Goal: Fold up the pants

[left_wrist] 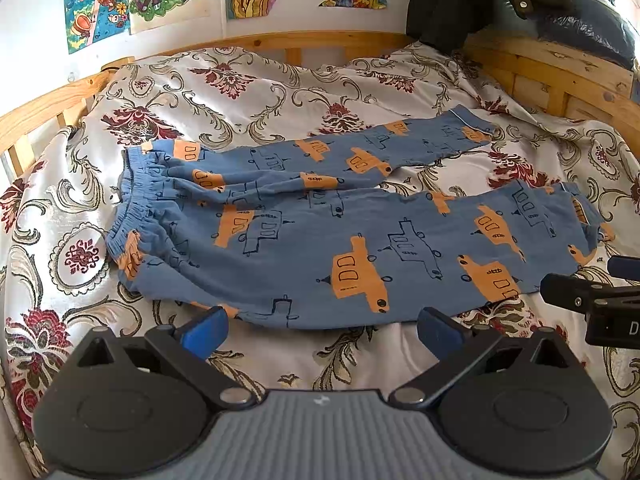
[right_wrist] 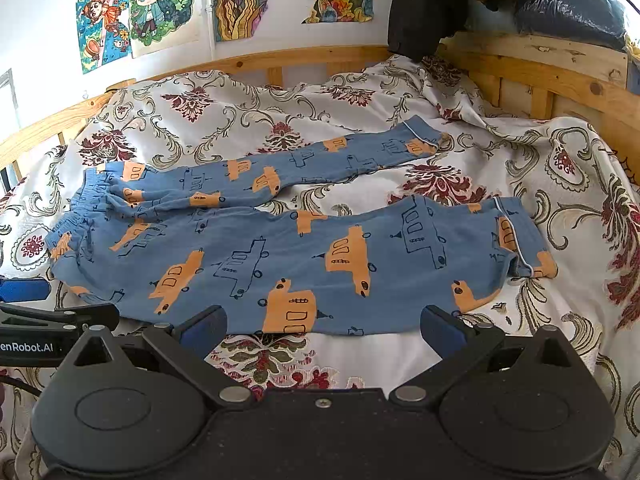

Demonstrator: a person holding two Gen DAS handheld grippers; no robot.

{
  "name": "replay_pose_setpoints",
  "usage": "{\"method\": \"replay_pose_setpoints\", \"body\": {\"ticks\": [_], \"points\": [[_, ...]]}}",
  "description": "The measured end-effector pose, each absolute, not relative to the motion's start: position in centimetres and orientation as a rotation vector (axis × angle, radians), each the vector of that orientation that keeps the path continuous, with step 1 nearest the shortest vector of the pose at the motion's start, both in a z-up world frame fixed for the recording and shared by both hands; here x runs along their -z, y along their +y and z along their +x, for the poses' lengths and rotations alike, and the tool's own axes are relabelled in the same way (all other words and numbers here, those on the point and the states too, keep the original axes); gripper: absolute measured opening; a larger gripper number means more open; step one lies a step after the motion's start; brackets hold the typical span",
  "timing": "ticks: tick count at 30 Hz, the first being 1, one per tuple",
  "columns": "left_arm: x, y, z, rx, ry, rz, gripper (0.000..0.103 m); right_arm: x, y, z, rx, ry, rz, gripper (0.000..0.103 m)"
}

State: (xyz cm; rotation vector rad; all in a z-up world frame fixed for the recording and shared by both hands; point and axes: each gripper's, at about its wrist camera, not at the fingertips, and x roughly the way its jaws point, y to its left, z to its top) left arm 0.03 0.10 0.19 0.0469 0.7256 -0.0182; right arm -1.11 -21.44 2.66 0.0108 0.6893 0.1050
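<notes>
Both tools hover low over the bed, side by side, pointing across it toward the wooden bed rail (left_wrist: 280,42). The left gripper (left_wrist: 322,326) has its blue-padded fingers spread wide with nothing between them, and the right gripper (right_wrist: 324,326) is spread just as wide, also empty. Just ahead of both sets of fingertips lie the blue pants (left_wrist: 320,248) with orange and outlined car prints, flat on the floral bedspread (left_wrist: 224,92). The near leg's lower edge runs right in front of the tips. The elastic waistband (left_wrist: 128,204) sits ahead and to the left of the left gripper; the piped cuff (right_wrist: 516,236) sits ahead and to the right of the right gripper. The far leg angles away beyond the near one, toward the rail.
</notes>
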Motion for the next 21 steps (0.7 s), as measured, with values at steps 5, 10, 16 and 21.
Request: {"method": "replay_pose_setpoints", "body": {"ticks": [5,10,16,21], "points": [[-0.2,0.1,0.0,0.018,0.725,0.047,0.103,-2.7,-21.5,-1.1,-0.105,0.69,0.011,0.102],[0.1,0.1,0.2,-0.005,0.733,0.036,0.103,-2.9,-21.6,-1.0,-0.106,0.697,0.016,0.102],[-0.9,0.8,3.4,0.004,0.81,0.054,0.103,-4.2,-21.6,1.1,-0.201,0.751,0.009,0.102],[-3.6,1.2,8.3,0.005,0.785,0.201,0.103,-7.8,-22.8,5.5,-0.35,0.67,-0.119,0.102]]}}
